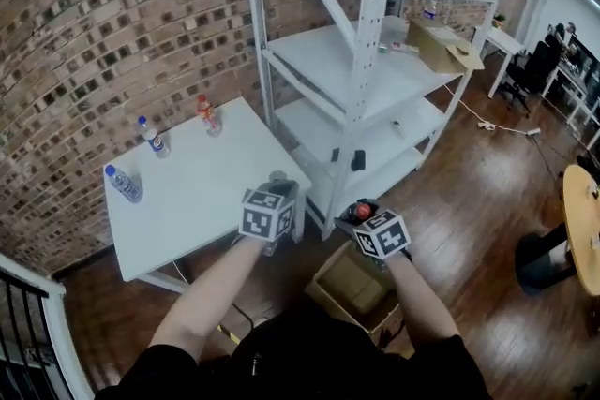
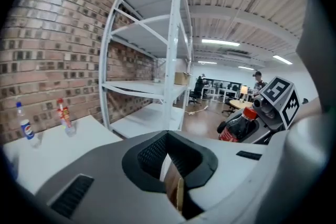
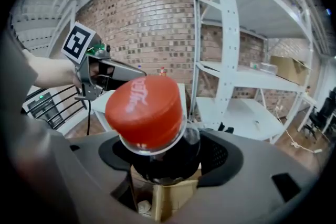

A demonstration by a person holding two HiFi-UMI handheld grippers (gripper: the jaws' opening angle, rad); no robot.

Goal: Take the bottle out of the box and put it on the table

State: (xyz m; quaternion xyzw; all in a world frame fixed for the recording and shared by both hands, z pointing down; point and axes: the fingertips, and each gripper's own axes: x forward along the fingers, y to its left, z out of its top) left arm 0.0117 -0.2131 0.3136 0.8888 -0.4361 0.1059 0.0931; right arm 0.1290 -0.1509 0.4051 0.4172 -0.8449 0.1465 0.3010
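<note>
Our right gripper clamps the bottle, cap up, above the box; our left gripper is empty, jaws apart. We carry it upright to the table at ten o'clock, clear of the standing bottles.

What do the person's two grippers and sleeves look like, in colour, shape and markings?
Both the left gripper and the right gripper are smooth, rounded and grey, with black ribbed pads. Each carries a white cube printed with black square markers. The person wears dark short sleeves; the forearms are bare.
</note>
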